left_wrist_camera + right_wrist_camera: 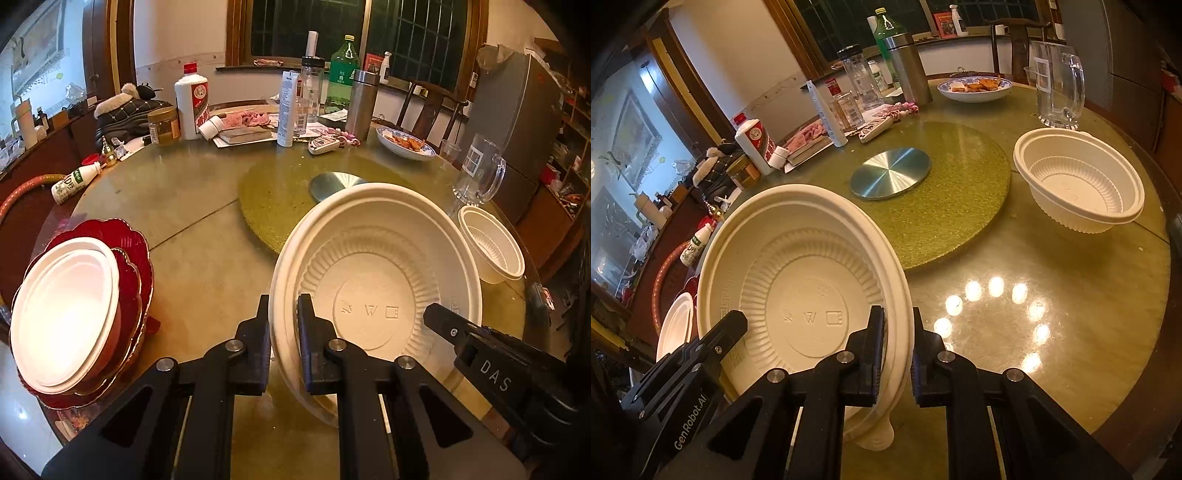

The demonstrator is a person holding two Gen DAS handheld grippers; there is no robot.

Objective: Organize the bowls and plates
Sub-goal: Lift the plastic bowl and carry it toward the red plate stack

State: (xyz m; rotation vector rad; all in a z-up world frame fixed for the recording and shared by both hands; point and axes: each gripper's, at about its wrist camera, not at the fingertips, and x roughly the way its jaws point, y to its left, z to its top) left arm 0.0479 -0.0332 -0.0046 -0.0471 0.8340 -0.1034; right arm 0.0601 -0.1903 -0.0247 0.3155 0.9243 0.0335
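Observation:
A large white disposable bowl [373,273] is held above the table between both grippers. My left gripper [283,314] is shut on its left rim. My right gripper [898,325] is shut on its right rim [899,295]; that gripper also shows in the left wrist view [439,317]. The bowl also shows in the right wrist view [805,280]. A stack of white bowls [64,317] sits on red scalloped plates [135,254] at the left. A smaller white bowl [1078,181] stands on the table at the right.
A green turntable [942,206] with a metal disc [890,172] lies mid-table. A glass mug [1058,85], a dish of food [975,88], bottles [192,103] and a steel flask [362,107] crowd the far side. A milk bottle [74,182] lies at the left edge.

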